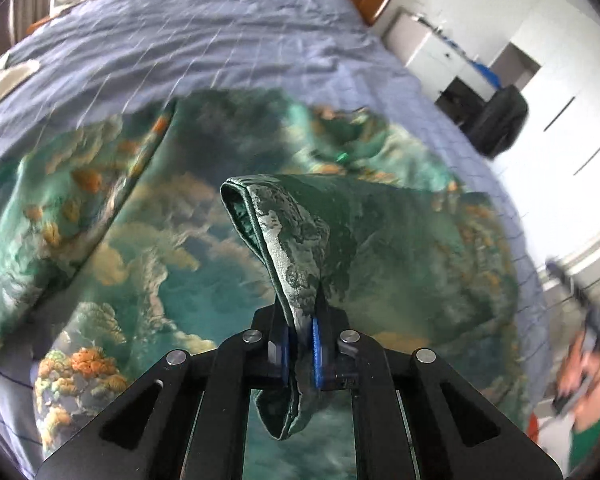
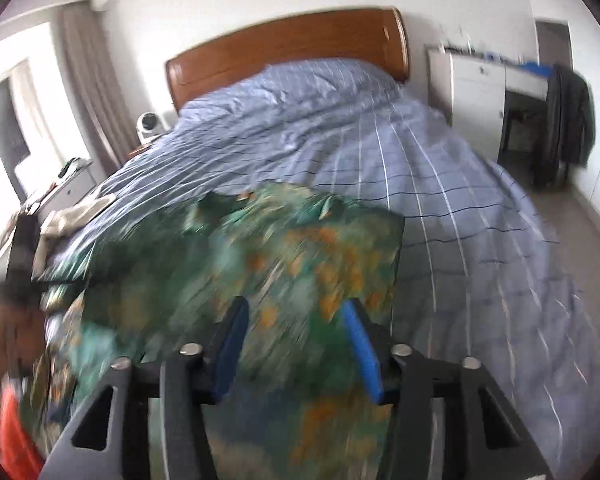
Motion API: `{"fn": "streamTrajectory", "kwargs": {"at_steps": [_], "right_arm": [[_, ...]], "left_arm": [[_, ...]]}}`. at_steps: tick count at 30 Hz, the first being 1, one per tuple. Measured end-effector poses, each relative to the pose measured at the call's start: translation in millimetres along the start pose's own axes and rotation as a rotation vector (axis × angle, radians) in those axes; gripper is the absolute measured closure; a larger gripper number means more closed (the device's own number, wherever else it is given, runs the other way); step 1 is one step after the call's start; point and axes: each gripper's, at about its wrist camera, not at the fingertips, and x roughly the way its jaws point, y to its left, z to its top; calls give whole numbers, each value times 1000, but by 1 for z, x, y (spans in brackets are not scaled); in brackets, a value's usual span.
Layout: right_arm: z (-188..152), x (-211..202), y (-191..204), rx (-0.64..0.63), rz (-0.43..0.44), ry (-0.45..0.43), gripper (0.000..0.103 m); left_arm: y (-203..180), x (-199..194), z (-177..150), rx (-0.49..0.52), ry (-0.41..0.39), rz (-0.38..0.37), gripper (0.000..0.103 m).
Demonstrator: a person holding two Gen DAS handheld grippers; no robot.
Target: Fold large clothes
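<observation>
Carrying the pinched hem across calls for a level, taut pull from my left gripper (image 1: 300, 344), clamped tight on the garment (image 1: 148, 248); my right gripper (image 2: 296, 344) hangs with its jaws apart, empty. Green-teal brocade with orange clouds, it fills the lower frame on the striped duvet (image 2: 440, 168).

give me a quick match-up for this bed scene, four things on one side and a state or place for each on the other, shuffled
Things:
1. left gripper
2. right gripper
3. green patterned garment
4. wooden headboard

States or places:
A. spread over the blue checked bedcover
B. open, nothing between its fingers
C. at the far end of the bed
D. shut on a hemmed edge of fabric

Pairs: 1-D, 2-B, 3-A, 4-C
</observation>
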Motion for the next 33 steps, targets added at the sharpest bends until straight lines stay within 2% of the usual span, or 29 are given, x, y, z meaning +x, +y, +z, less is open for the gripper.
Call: {"fn": "streamTrajectory", "kwargs": {"at_steps": [3, 6, 8, 10, 12, 16, 18, 26, 33], "right_arm": [[31, 54, -13, 51, 14, 49, 57], [45, 100, -16, 56, 34, 87, 57], [44, 131, -22, 68, 26, 125, 58], [33, 159, -28, 78, 10, 203, 62], [24, 174, -29, 67, -2, 254, 62], [25, 169, -20, 29, -31, 256, 62], [20, 152, -13, 3, -6, 256, 62], [-31, 88, -3, -40, 50, 316, 62], [-53, 114, -5, -21, 14, 331, 62]], "left_arm": [[2, 9, -2, 2, -4, 7, 96], [5, 19, -5, 7, -4, 27, 95], [12, 23, -8, 8, 2, 40, 93], [17, 28, -11, 2, 6, 37, 92], [17, 32, -13, 7, 3, 42, 91], [18, 33, -15, 24, -5, 55, 91], [20, 34, -15, 25, -8, 50, 91], [20, 36, -19, 37, -31, 64, 89], [21, 38, -21, 42, -50, 74, 87]]}}
